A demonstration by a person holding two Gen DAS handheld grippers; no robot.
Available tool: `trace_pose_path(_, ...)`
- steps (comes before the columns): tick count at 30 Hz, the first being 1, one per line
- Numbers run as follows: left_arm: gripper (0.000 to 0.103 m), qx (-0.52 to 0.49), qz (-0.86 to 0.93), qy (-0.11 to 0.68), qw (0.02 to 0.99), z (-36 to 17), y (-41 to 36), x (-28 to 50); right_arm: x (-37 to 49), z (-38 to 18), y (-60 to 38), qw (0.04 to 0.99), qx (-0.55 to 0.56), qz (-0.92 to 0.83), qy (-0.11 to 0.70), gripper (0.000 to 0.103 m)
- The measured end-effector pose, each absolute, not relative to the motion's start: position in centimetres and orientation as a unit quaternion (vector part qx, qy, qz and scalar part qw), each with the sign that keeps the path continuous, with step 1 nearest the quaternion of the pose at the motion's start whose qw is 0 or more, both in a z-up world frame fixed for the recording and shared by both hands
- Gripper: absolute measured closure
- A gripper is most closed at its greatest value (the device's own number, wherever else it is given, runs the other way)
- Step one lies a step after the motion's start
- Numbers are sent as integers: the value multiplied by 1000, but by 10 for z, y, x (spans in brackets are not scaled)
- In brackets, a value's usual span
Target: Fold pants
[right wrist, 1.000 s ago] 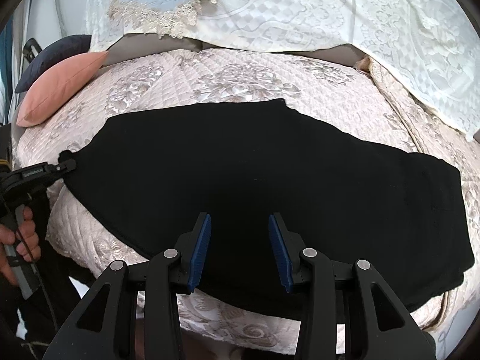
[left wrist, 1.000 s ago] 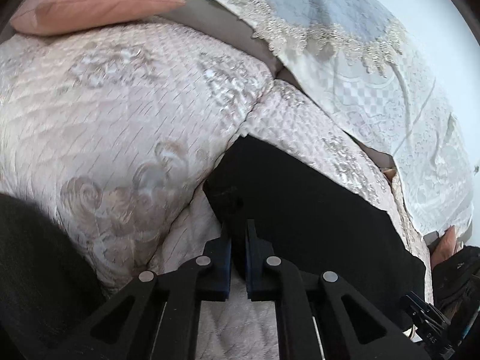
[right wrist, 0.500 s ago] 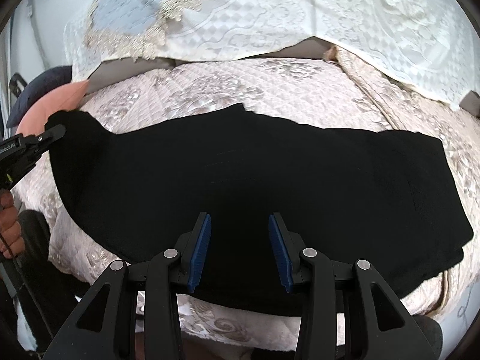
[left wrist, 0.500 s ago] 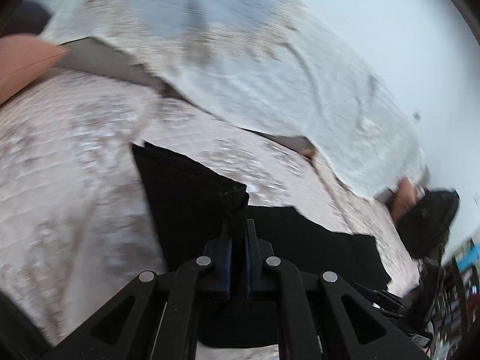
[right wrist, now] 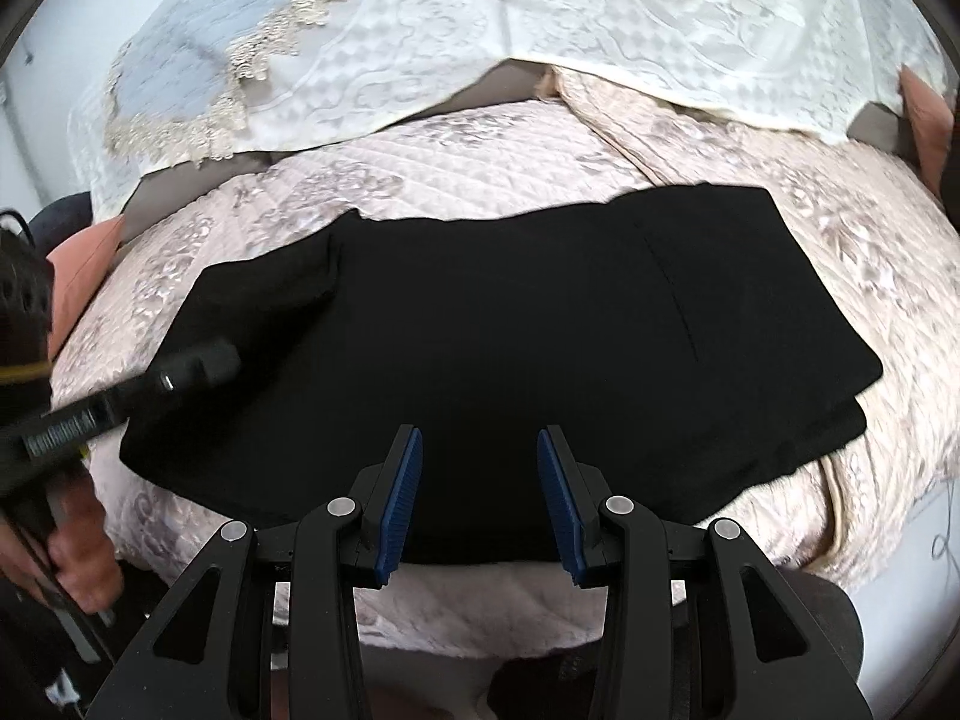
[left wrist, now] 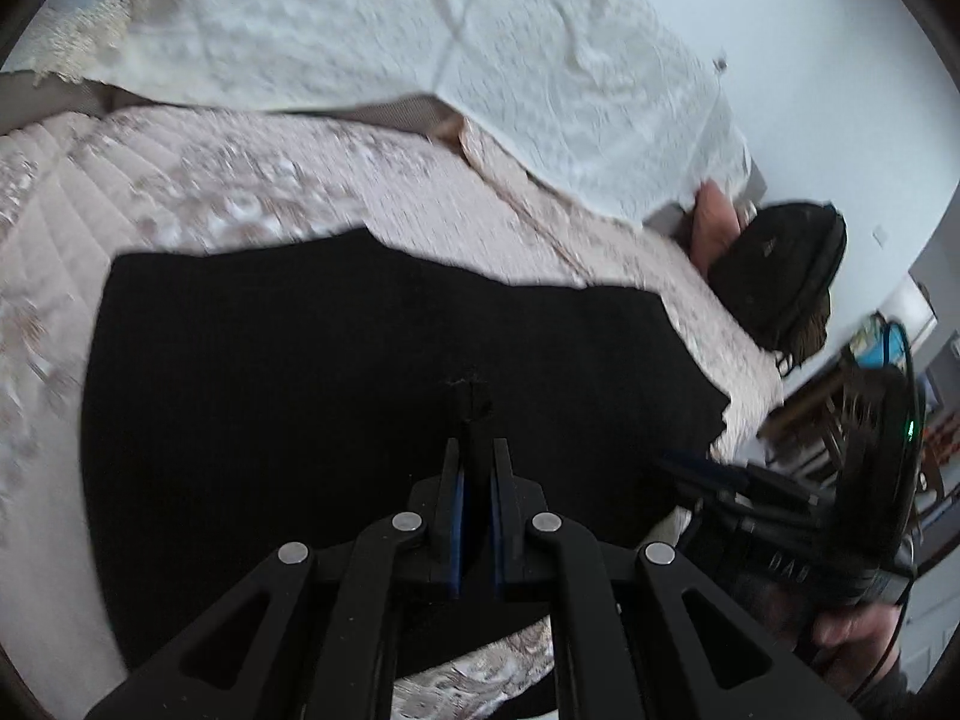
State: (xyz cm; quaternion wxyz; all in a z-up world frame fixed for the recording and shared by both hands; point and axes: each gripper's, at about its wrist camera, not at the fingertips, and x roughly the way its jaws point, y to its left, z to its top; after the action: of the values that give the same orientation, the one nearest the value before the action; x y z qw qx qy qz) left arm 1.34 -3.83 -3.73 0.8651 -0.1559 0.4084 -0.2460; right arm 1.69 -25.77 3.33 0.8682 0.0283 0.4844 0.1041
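The black pants [right wrist: 540,312] lie on the quilted beige sofa seat [right wrist: 492,162], with their left end folded over toward the middle. My left gripper [left wrist: 474,456] is shut on the pants' leg end [left wrist: 471,402] and holds it above the rest of the pants [left wrist: 300,372]. The left gripper also shows in the right wrist view [right wrist: 198,366], over the folded left part. My right gripper [right wrist: 480,480] is open and empty, hovering over the near edge of the pants; it shows in the left wrist view [left wrist: 708,474] at the right.
A white lace cover [right wrist: 540,30] drapes the sofa back. A pink cushion [right wrist: 78,276] lies at the left end. A black bag [left wrist: 774,270] and another pink cushion [left wrist: 711,222] sit at the right end. The sofa's front edge is just below my right gripper.
My left gripper has carried the leg end from the sofa's left side rightward over the pants, making a fold. The right gripper stayed open over the near edge.
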Motion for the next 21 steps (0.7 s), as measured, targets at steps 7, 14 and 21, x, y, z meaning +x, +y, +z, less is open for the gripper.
trace_pose_path(7,95,-135,-264,429,853,-51,-46,9,21,31,-252,866,35,115,485,62)
trace_pose_path(14,71,-132,-301,420,846,-39,-35,-4,26,34,-236,861,48,149,484,62)
trace_pose_path(21,59,-157,-235,374,883,-14,13,-14,32,30,-221,848,73,190,490,62)
